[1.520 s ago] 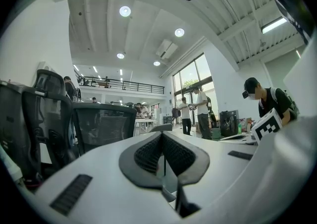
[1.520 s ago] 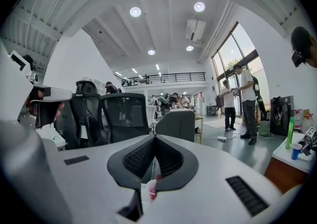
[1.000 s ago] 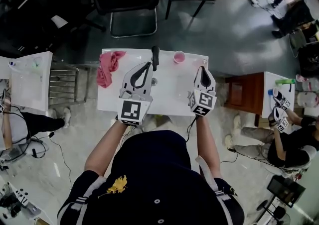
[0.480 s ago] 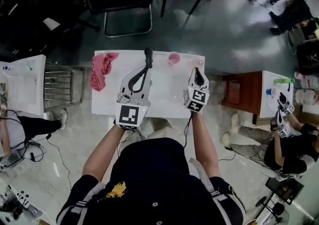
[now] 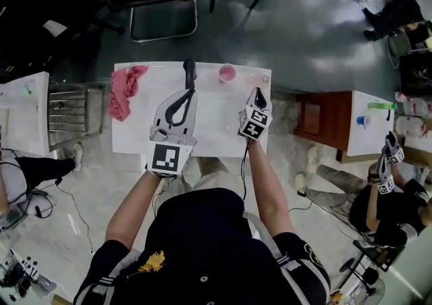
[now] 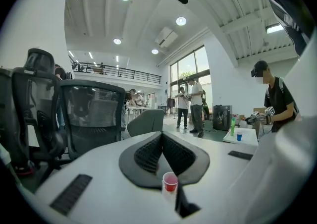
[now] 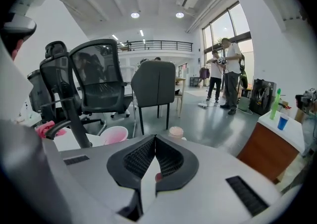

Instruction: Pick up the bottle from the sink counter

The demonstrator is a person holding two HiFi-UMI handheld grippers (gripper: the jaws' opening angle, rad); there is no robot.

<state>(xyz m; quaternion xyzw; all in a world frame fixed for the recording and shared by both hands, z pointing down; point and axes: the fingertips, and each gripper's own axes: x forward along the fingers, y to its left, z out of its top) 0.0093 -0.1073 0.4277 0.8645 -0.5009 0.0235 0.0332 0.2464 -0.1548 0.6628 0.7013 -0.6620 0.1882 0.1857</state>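
Head cam: high above the white counter (image 5: 216, 125), looking steeply down. Both gripper cams: low, close over counter, facing chairs (image 7: 99, 84) past its far edge. Head & right gripper views share the counter's pink cup (image 5: 227, 73).

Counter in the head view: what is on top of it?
A pink cloth, a pink cup, a small bottle and a black faucet. The left gripper and right gripper hide the counter beneath them.

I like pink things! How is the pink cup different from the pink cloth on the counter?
The pink cup stands upright and round; the pink cloth lies crumpled. The cup sits right of the black faucet, the cloth left of it. The cloth spreads wider than the cup. Both are pink and rest on the white counter.
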